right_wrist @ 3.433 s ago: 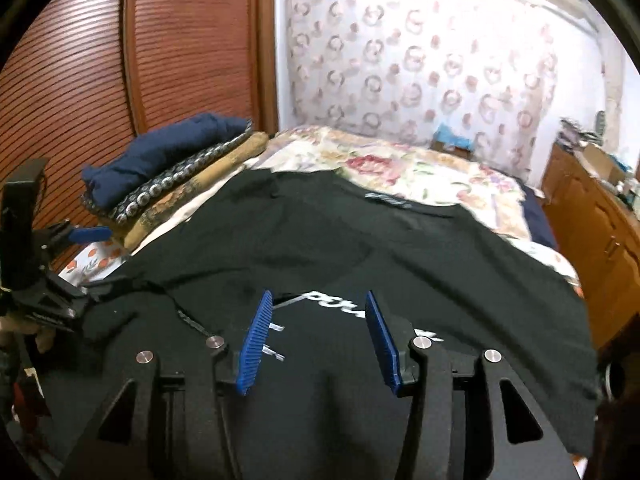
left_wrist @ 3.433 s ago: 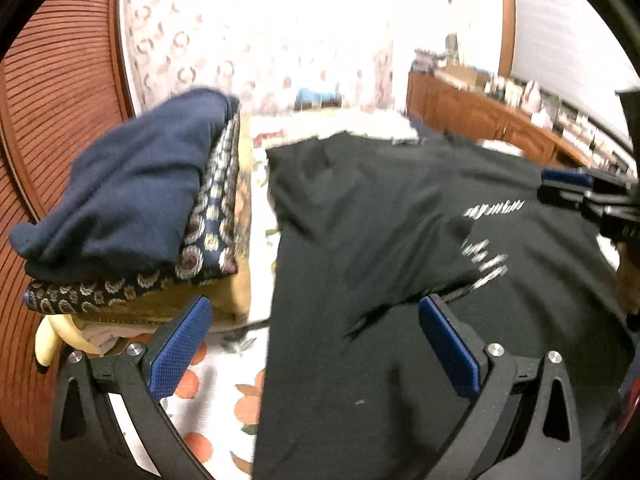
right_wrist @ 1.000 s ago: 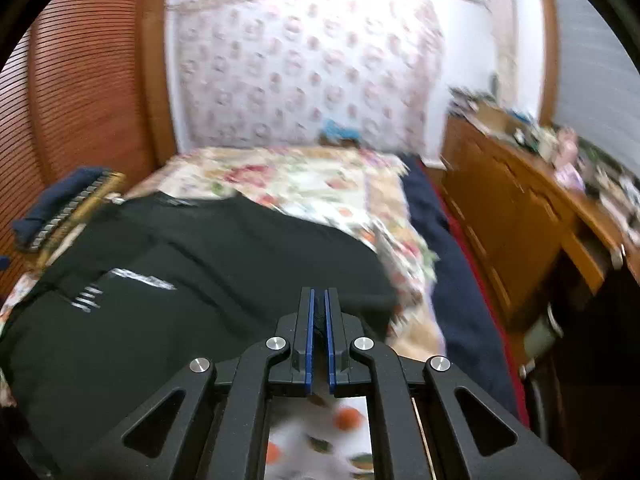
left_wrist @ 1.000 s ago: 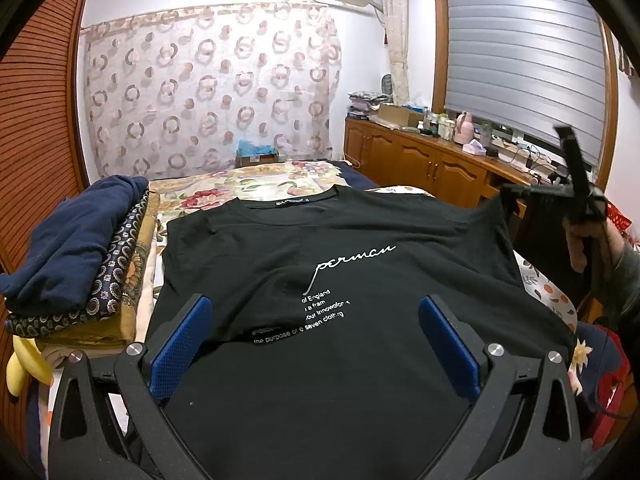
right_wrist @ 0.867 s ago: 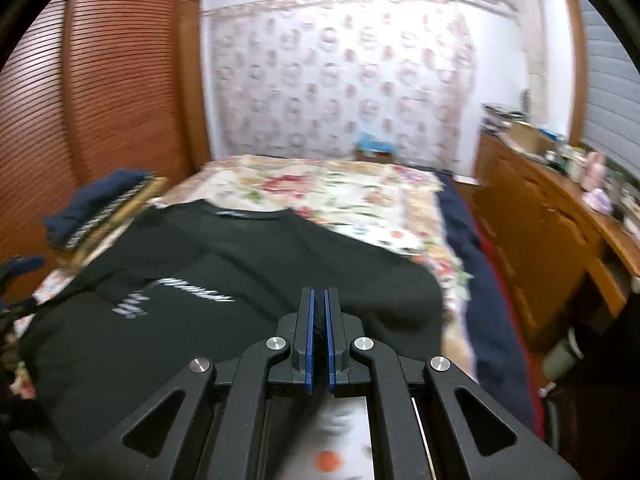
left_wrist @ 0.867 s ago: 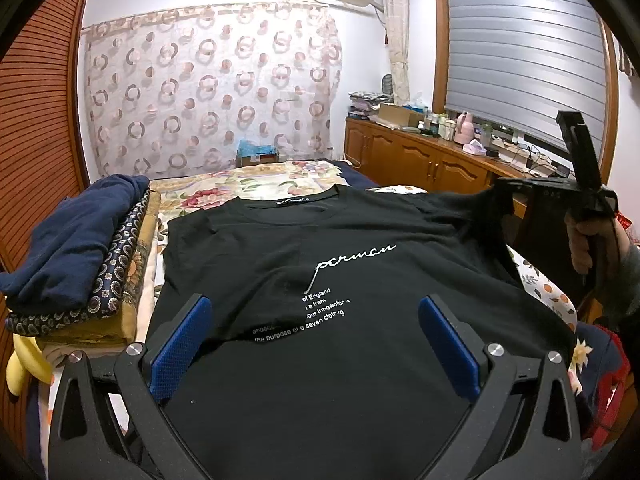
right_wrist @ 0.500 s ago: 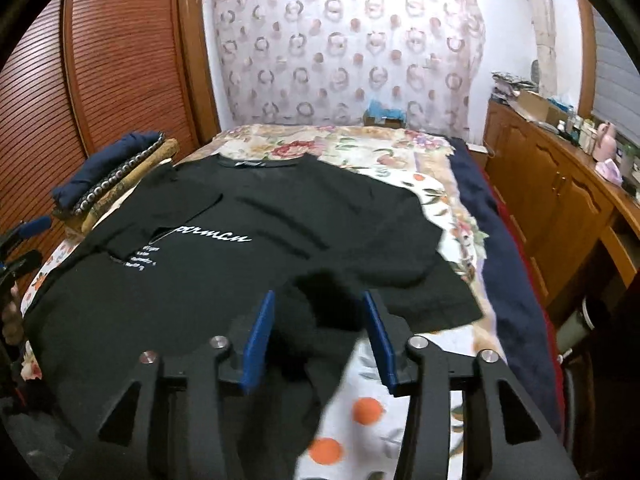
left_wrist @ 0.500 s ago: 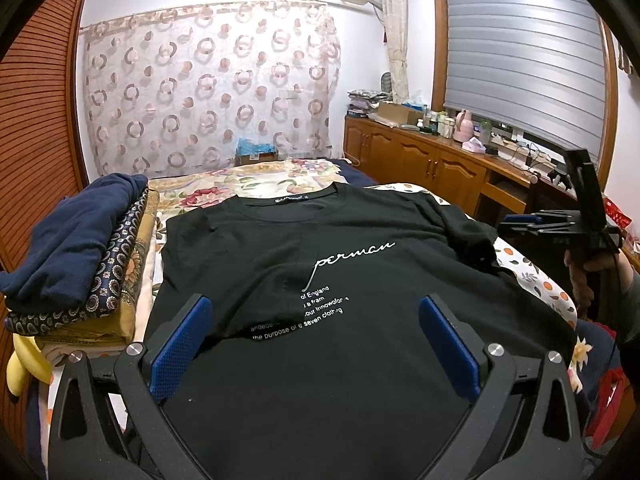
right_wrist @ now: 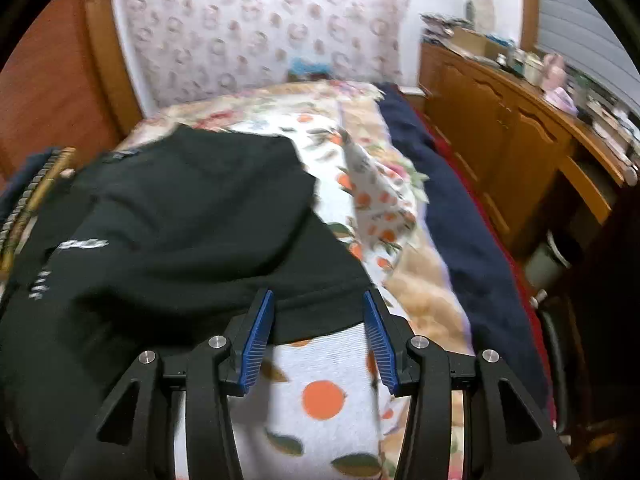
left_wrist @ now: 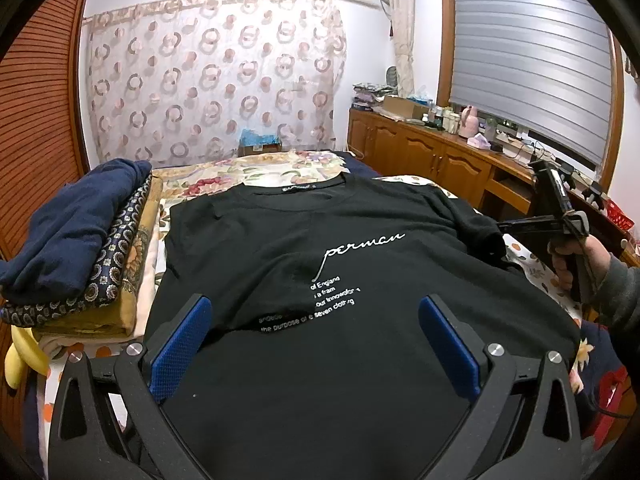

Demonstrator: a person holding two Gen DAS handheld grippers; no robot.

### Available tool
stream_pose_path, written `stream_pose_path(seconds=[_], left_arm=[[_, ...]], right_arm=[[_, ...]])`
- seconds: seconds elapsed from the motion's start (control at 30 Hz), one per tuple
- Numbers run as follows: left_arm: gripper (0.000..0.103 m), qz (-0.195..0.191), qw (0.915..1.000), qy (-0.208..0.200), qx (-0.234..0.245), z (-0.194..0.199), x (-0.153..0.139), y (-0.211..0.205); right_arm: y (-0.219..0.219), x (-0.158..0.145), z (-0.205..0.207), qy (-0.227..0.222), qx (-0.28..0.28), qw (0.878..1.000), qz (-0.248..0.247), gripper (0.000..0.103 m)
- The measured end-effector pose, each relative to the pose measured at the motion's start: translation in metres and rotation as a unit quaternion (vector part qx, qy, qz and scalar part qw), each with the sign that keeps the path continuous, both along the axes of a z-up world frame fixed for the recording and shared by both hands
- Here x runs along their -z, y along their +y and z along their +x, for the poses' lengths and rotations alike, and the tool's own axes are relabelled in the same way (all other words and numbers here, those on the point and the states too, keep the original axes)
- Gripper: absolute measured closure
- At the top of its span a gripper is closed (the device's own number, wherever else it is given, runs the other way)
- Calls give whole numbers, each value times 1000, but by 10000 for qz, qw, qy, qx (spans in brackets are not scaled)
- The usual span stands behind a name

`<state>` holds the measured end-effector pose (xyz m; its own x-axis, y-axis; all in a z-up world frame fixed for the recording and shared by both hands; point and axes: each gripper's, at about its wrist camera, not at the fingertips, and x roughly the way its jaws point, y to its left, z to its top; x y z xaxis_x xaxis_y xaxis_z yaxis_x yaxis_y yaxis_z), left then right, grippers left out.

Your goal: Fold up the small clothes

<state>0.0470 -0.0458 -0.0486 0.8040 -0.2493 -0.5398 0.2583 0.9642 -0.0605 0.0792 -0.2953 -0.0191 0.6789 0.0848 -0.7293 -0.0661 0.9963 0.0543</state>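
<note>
A black T-shirt [left_wrist: 320,248] with white lettering lies face up on the bed, collar at the far end. Its right sleeve [left_wrist: 480,232] is bunched inward near the shoulder. My left gripper [left_wrist: 316,320] hovers wide open over the shirt's lower part, touching nothing. A hand at the right holds my right gripper [left_wrist: 505,225] just beside that sleeve. In the right wrist view the right gripper [right_wrist: 318,320] is open, with the black T-shirt [right_wrist: 192,220] side edge lying between the blue pads [right_wrist: 258,336]; the pads do not press on it.
A stack of folded clothes [left_wrist: 80,232] with a navy piece on top sits left of the shirt. A navy blanket [right_wrist: 452,216] runs along the bed's right side. Wooden cabinets [left_wrist: 440,160] stand beyond it. A fruit-print sheet [right_wrist: 320,396] covers the bed.
The right gripper, shut and holding the right sleeve up, has opened and let it drop onto the shirt, then sunk toward the shirt's right edge. The left gripper stayed still.
</note>
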Motion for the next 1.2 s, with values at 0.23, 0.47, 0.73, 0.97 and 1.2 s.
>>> stream_pose_path(seconds=[0.23, 0.47, 0.73, 0.97, 1.2], left_arm=[[0, -11, 10000, 92, -25, 2, 4, 1], [0, 1, 9999, 109, -33, 2, 5, 2], [0, -52, 9999, 93, -63, 1, 7, 6], [0, -75, 9998, 115, -119, 2, 7, 13], [0, -123, 9997, 120, -170, 3, 9, 18]], right_arm=[[3, -16, 4, -167, -5, 9995, -278, 84], [6, -22, -4, -463, -435, 9977, -243, 99], [81, -96, -16, -1337, -1691, 9762, -228, 99], [144, -126, 7, -1555, -2320, 9602, -79, 78], [124, -103, 1, -1184, -2173, 9686, -238, 55]])
